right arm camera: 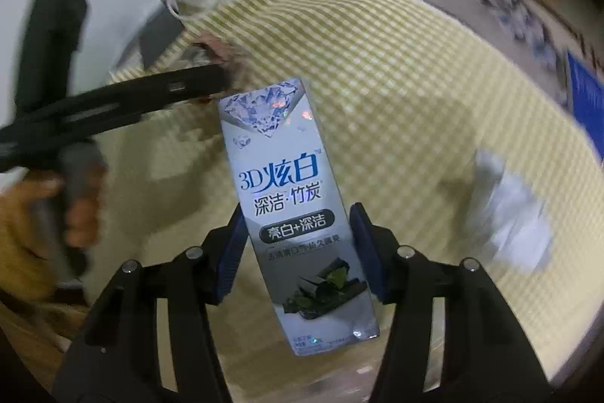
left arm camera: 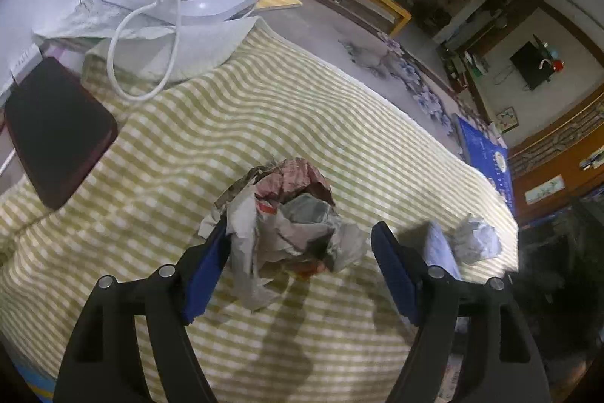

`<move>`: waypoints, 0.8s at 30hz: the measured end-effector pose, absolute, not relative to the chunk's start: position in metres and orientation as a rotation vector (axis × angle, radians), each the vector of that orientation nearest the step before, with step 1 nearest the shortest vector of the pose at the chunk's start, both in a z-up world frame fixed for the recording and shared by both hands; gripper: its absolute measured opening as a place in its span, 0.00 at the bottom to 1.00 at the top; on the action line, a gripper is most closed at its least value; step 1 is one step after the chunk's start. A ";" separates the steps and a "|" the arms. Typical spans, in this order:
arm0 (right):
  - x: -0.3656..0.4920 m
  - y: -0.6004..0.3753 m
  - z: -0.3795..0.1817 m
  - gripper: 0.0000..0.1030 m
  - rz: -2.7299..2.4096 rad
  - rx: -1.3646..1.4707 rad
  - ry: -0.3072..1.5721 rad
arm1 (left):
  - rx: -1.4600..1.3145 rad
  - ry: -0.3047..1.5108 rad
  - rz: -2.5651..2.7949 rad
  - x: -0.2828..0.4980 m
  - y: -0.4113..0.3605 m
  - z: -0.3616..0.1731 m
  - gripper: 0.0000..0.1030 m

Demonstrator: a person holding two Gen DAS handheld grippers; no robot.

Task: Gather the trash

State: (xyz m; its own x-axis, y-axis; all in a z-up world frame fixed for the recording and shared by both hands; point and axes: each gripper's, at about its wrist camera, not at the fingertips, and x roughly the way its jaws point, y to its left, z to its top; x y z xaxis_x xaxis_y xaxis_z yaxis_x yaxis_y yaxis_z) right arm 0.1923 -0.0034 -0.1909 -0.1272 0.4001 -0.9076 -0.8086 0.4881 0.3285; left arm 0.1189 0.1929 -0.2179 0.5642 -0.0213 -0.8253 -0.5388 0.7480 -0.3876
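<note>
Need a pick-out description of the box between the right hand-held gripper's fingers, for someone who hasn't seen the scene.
Start at the green-and-white checked cloth covering the table. Near its front edge, a long silver-grey carton stands between the fingers of the right hand-held gripper. Unlike the crumpled paper wad and the white crumpled tissue nearby, it is a smooth, uncrushed box printed with a diamond, blue "3D" lettering and dark leaves.

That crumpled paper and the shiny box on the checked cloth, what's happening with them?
A person is picking up trash with two hand-held grippers. The left gripper sits open around a crumpled paper wad on the checked cloth; its left pad touches the paper, the right pad stands clear. The right gripper has a silver toothpaste box between its fingers, though a firm grip isn't certain. Another white paper ball waits near the cloth's edge.
</note>
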 end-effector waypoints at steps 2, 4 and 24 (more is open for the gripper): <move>0.179 -0.017 -0.189 0.51 1.068 -0.319 1.348 | -0.670 0.935 0.349 0.121 0.195 -0.220 0.69; 0.168 -0.031 -0.186 0.51 1.047 -0.239 1.364 | -0.662 0.949 0.360 0.124 0.198 -0.225 0.60; 0.089 -0.129 -0.136 0.51 0.785 0.273 1.189 | -0.531 0.947 0.153 0.084 0.111 -0.181 0.27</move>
